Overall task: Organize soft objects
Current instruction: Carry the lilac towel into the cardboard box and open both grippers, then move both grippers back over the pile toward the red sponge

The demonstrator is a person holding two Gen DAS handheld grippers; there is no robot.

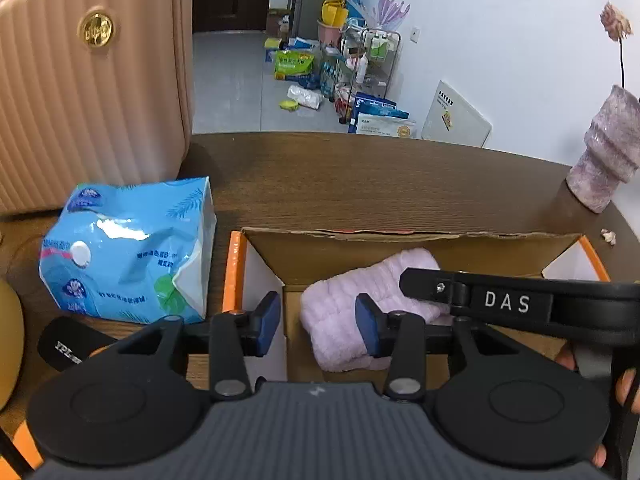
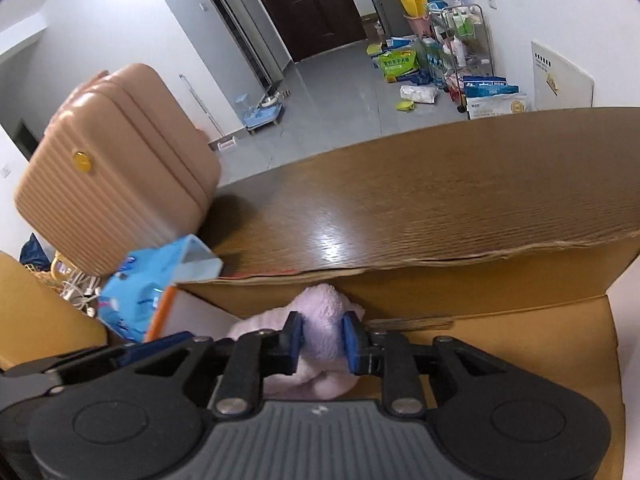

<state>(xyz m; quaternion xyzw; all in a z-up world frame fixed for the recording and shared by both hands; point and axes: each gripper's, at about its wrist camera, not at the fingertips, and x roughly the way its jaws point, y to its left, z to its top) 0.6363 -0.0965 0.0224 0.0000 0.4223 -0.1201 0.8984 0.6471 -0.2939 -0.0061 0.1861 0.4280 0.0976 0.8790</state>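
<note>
A folded pale pink towel (image 1: 352,300) lies inside an open cardboard box (image 1: 332,252) with orange edges on the wooden table. My left gripper (image 1: 318,322) is open, hovering over the box's left end, its right pad over the towel. My right gripper (image 2: 322,338) is shut on the pink towel (image 2: 324,320) inside the box; its body reaches across the towel from the right in the left wrist view (image 1: 508,300). A blue tissue pack (image 1: 128,248) lies on the table left of the box.
A beige ribbed suitcase (image 1: 92,80) stands at the table's back left. A purple vase (image 1: 608,152) with a dried flower stands at the back right. A black item (image 1: 68,344) lies below the tissue pack. Floor clutter and a rack lie beyond the table's far edge.
</note>
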